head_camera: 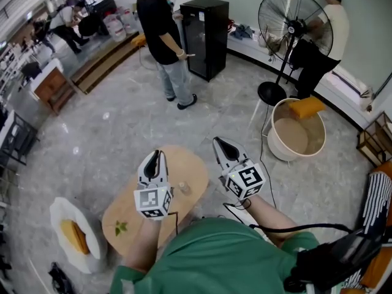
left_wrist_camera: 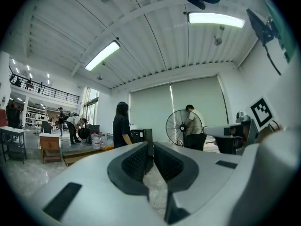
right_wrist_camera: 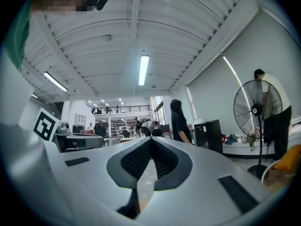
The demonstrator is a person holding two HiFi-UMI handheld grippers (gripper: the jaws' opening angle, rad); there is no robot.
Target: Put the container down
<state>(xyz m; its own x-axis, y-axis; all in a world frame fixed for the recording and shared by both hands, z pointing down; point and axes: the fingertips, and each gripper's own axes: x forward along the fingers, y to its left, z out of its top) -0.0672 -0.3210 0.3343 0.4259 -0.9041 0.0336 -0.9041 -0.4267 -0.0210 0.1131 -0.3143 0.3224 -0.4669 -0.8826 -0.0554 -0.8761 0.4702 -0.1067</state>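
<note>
So, the container [head_camera: 183, 188] looks already set down: a small pale thing standing on the oval wooden table [head_camera: 122, 212], low centre of the head view, w/ nothing touching it. It's too small to tell its make or whether it's capped.

The left gripper [head_camera: 155, 157] sits just left of it in frame. The right gripper [head_camera: 219, 143] is to its right and a bit higher up the frame. The container is between the two, apart from both. Both point level, out across the room, not down at the table. That reads as a rest pose, prob. because the put-down is finished or nothing is being worked rn.

Left gripper view: its fingers [left_wrist_camera: 136, 163] are closed tip to tip, w/ nothing btwn them and only floor showing thru the gap behind the tips. Right gripper view: same, fingers [right_wrist_camera: 164, 160] closed at the tips and empty.

The upper part of the head view shows a standing fan [head_camera: 295, 24], a black cabinet [head_camera: 205, 37], a person in black [head_camera: 160, 29] beside it, and a round tub [head_camera: 275, 146] right of centre. All are well apart from the table, so no threat there. The container stands toward the table's right side tho, so a careless swing of the right gripper could knock it.
</note>
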